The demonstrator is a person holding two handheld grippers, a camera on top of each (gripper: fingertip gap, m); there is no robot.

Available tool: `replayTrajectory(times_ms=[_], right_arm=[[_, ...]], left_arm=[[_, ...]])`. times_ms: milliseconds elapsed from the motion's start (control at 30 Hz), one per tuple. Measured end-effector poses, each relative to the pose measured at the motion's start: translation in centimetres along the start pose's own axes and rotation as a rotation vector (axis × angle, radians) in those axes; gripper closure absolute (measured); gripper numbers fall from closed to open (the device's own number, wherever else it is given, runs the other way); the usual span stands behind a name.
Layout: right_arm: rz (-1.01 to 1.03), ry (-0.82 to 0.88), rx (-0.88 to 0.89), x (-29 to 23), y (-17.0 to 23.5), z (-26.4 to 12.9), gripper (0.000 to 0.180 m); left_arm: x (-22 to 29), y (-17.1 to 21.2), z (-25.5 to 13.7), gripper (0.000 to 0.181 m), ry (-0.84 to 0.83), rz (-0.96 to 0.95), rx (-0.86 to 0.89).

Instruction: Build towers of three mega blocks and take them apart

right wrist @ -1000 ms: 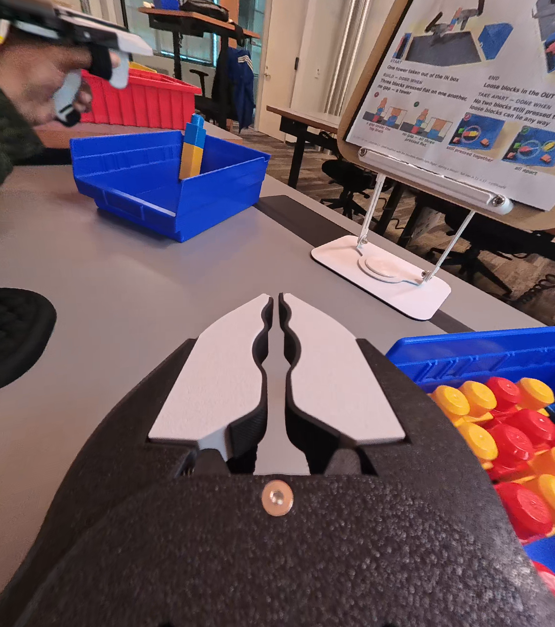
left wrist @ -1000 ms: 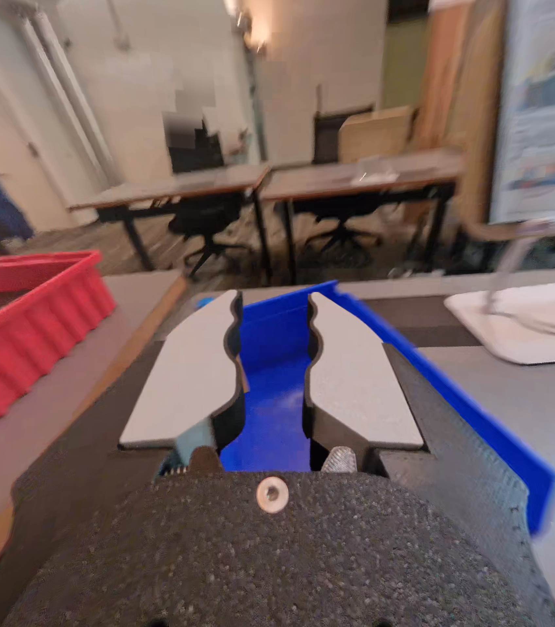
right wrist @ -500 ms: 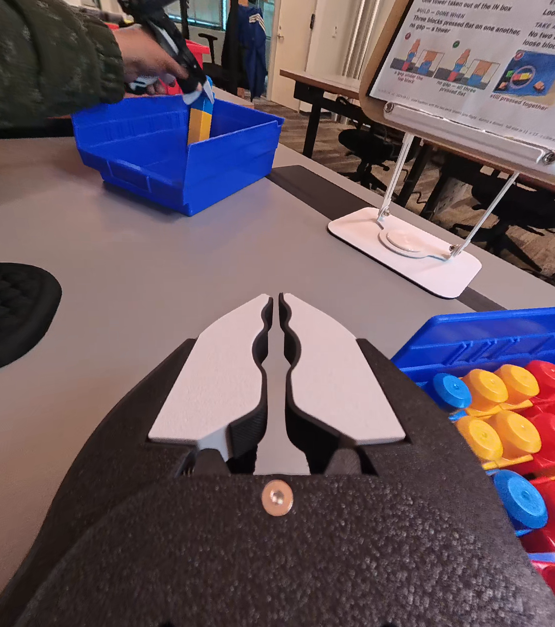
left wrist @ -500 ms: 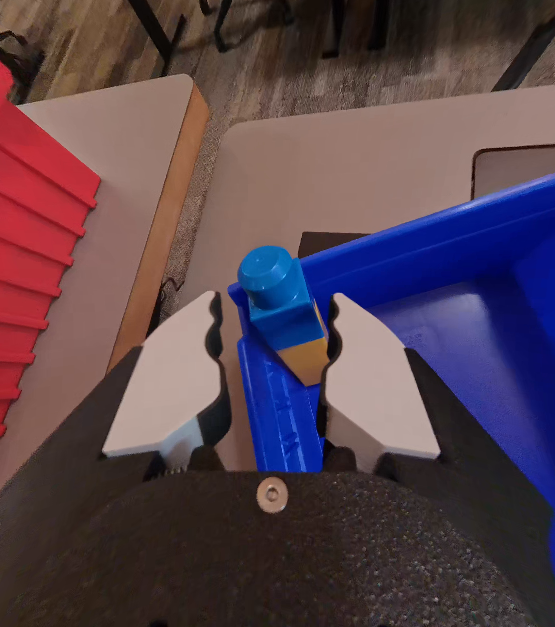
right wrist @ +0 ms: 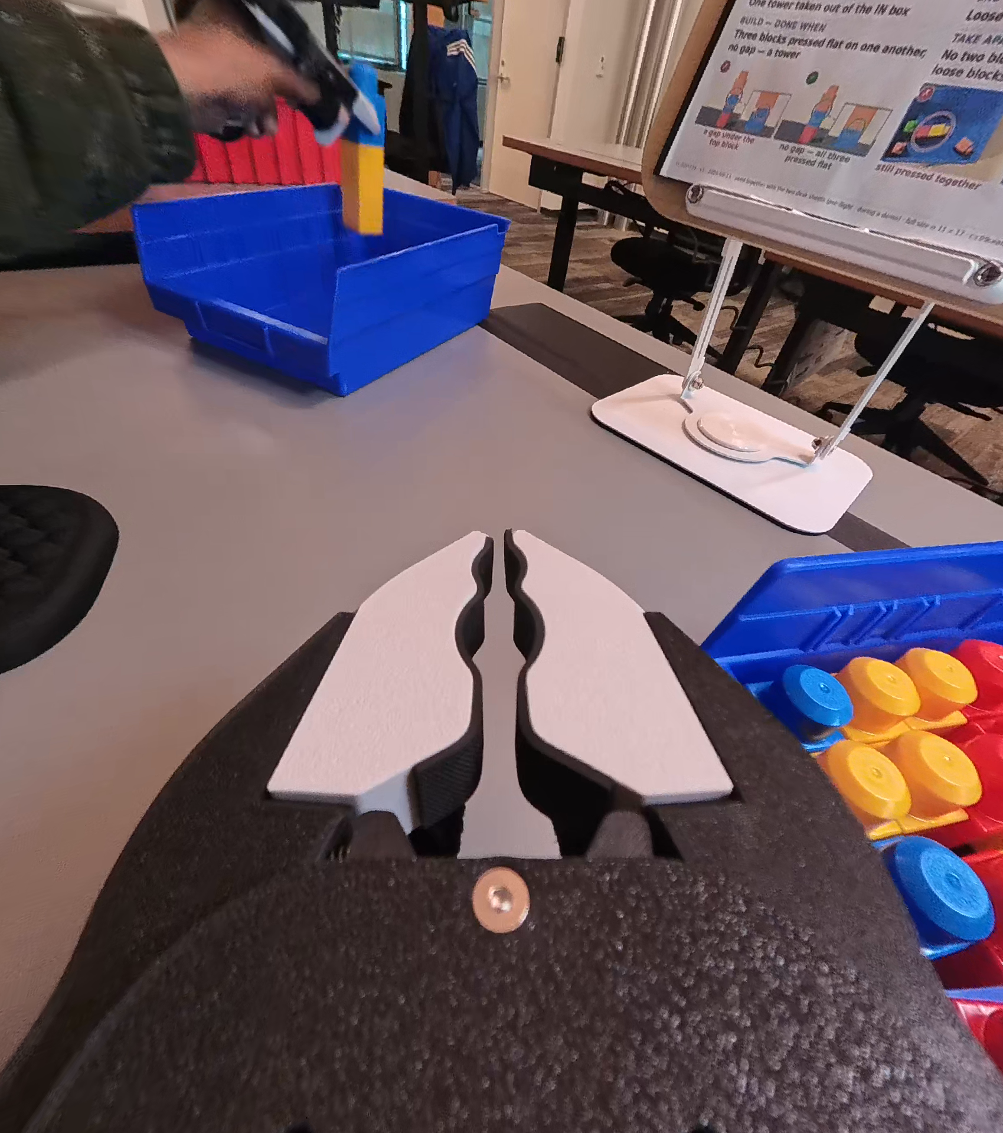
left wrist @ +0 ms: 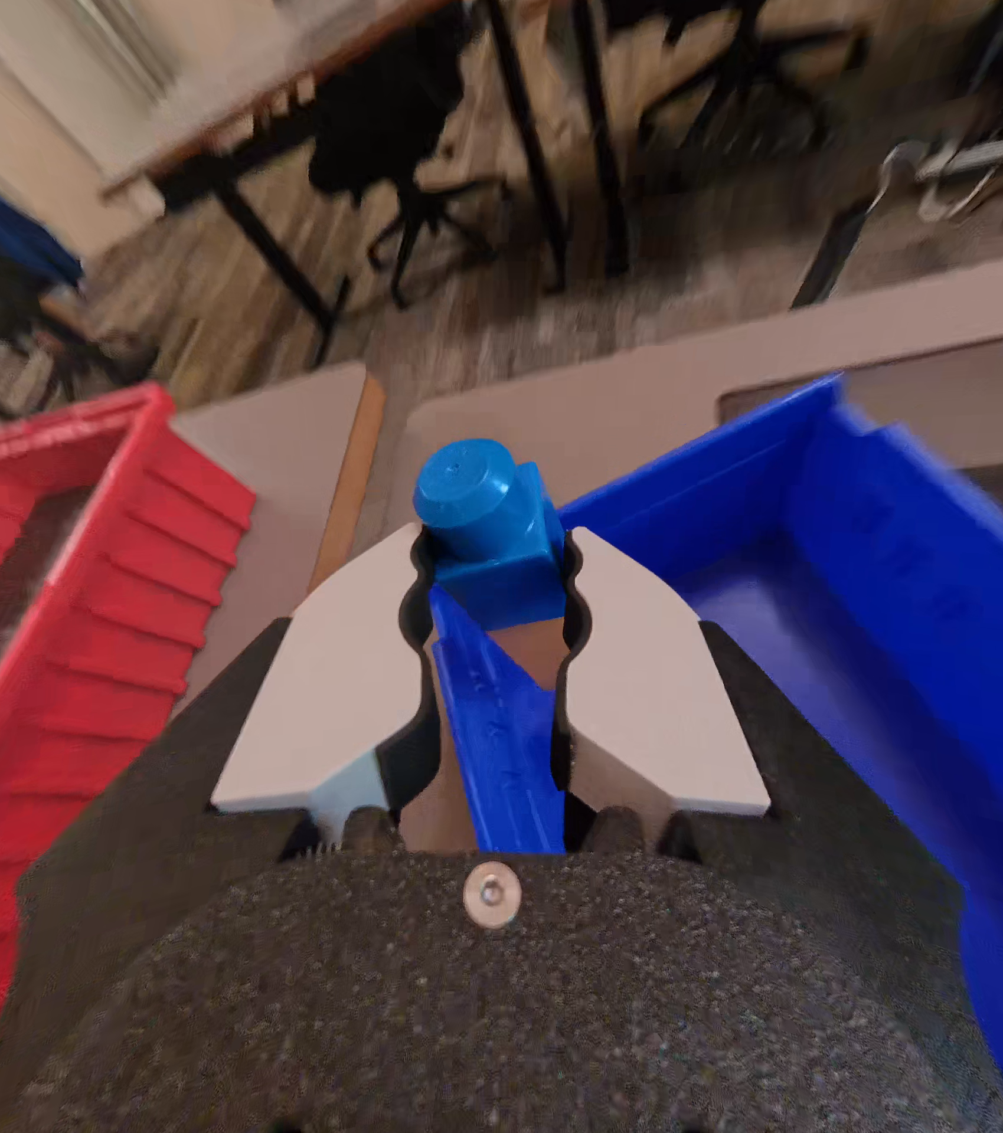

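While left claw grips tower, bottom clears bin rim.

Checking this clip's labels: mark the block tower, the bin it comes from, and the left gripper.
block tower [right wrist: 362, 178]: right wrist view, its yellow lower part.
blue bin [right wrist: 419, 306]: right wrist view, its near side wall.
left gripper [left wrist: 492, 555]: left wrist view, midway between fingertips.

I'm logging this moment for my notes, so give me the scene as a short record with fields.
left gripper: shut on the tower's blue top block
tower: blue over yellow, held upright above the far blue bin
right gripper: jaws nearly together, holding nothing, over the grey table
near blue bin: red, yellow and blue blocks
red bin: left of the tower
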State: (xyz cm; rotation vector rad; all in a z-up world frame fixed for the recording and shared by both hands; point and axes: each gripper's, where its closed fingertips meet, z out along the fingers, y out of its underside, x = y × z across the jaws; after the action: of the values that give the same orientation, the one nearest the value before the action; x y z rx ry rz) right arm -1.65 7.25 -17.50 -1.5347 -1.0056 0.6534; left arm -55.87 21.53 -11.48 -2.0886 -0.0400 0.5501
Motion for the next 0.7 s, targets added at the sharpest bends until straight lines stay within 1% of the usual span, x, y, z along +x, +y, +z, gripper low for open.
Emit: replayTrajectory(times_ms=[100,200,300,400,467,533,567,600,633,667,700], right_arm=[[-0.021,0.008,-0.001,-0.3,-0.2,0.2,0.172],[-0.061,0.039,0.002,-0.5,-1.5,0.6,0.157],[-0.106,0.047,-0.006,-1.5,-3.5,1.4,0.138],[-0.150,0.043,-0.004,-3.3,-5.4,3.1,0.121],[-0.219,0.066,-0.019,-4.2,-5.6,4.4,0.113],[-0.280,0.111,-0.032,-4.5,-5.1,5.5,0.110],[-0.299,0.137,-0.041,-4.4,-4.5,5.8,0.112],[-0.312,0.157,-0.054,-4.1,-3.8,6.0,0.119],[-0.317,0.167,-0.069,-3.9,-3.1,6.1,0.127],[-0.303,0.173,-0.090,-3.4,-2.4,6.0,0.129],[-0.282,0.162,-0.096,-3.1,-2.0,5.9,0.135]], left_arm=[[3.4,-4.5,-6.5,0.141,0.128,-0.005,0.217],[10.1,-7.2,-14.6,0.141,0.370,-0.007,0.409],[18.7,-7.2,-22.6,0.141,0.646,0.001,0.528],[27.0,-5.4,-28.3,0.141,0.858,0.026,0.571],[31.6,-4.0,-30.5,0.141,0.970,0.021,0.570],[35.2,-2.6,-31.4,0.141,1.062,0.013,0.534],[36.7,-1.9,-31.6,0.141,1.105,0.010,0.510],[38.1,-1.2,-31.8,0.141,1.148,0.001,0.483],[39.0,-0.6,-31.6,0.141,1.170,-0.013,0.457],[39.5,-0.2,-31.3,0.141,1.167,-0.014,0.451],[39.8,0.1,-31.0,0.141,1.179,-0.027,0.438]])
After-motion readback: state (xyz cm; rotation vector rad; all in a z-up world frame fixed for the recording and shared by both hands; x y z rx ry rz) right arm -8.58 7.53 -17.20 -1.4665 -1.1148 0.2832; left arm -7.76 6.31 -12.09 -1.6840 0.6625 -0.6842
